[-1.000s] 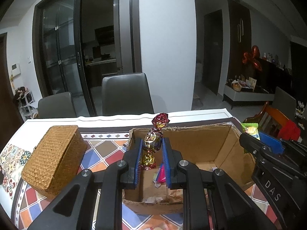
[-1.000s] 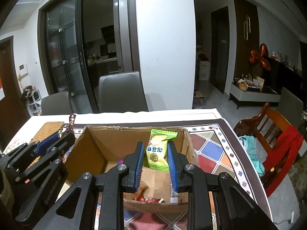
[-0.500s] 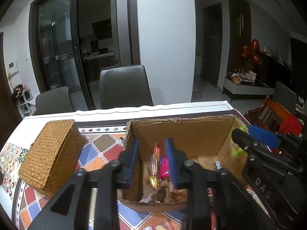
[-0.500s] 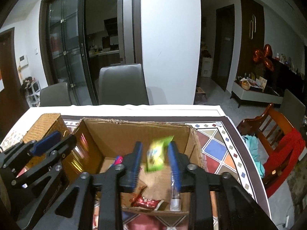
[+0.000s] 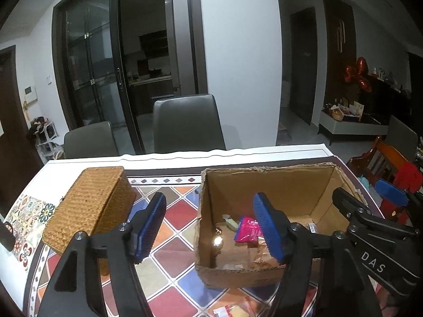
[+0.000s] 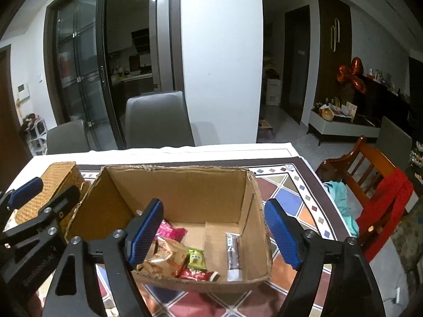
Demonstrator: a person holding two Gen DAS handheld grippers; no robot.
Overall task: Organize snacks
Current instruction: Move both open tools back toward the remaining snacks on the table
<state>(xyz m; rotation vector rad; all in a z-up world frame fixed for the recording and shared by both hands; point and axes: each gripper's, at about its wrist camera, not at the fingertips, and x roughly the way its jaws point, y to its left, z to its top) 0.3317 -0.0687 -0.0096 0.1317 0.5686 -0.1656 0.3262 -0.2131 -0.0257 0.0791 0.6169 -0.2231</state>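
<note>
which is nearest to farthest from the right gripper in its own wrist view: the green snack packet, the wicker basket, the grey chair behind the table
1. Green snack packet: on the cardboard box floor, just below the right gripper, whose jaws are opening with nothing between them.
2. Wicker basket: left of the box, on the table.
3. Grey chair: beyond the table's far edge.
</note>
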